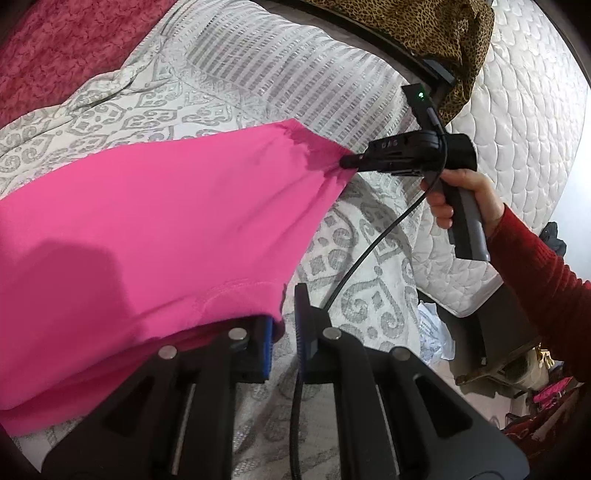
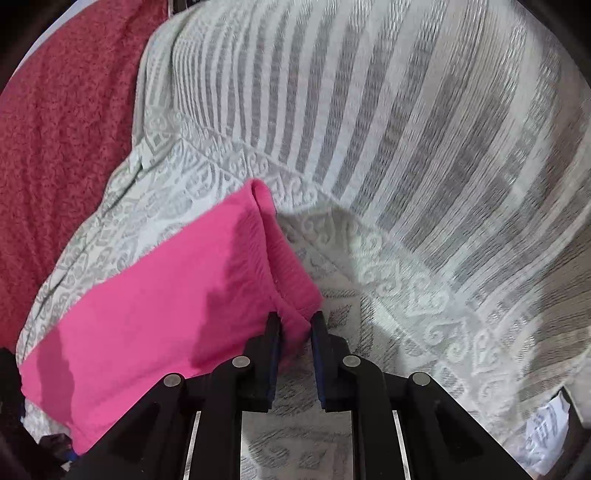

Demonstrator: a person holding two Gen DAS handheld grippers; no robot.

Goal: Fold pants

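Note:
Bright pink pants (image 1: pixel 166 206) hang stretched above the bed between my two grippers. In the left wrist view my left gripper (image 1: pixel 284 325) is at the bottom, its jaws nearly together on a hemmed edge of the pants, with fabric draped over the left finger. My right gripper (image 1: pixel 343 162) pinches a bunched corner of the pants further off, held by a hand (image 1: pixel 465 195) in a red sleeve. In the right wrist view the gathered waistband end of the pants (image 2: pixel 166 295) fills the gap of my right gripper (image 2: pixel 296 332).
A white and grey patterned bedspread (image 1: pixel 369 258) (image 2: pixel 406 184) covers the bed under the pants. A red blanket (image 1: pixel 55 48) (image 2: pixel 66 129) lies at the far left. A leopard-print cloth (image 1: pixel 424 29) and a quilted white mattress (image 1: pixel 524 129) stand at the right. A black cable (image 1: pixel 369 251) hangs from the right gripper.

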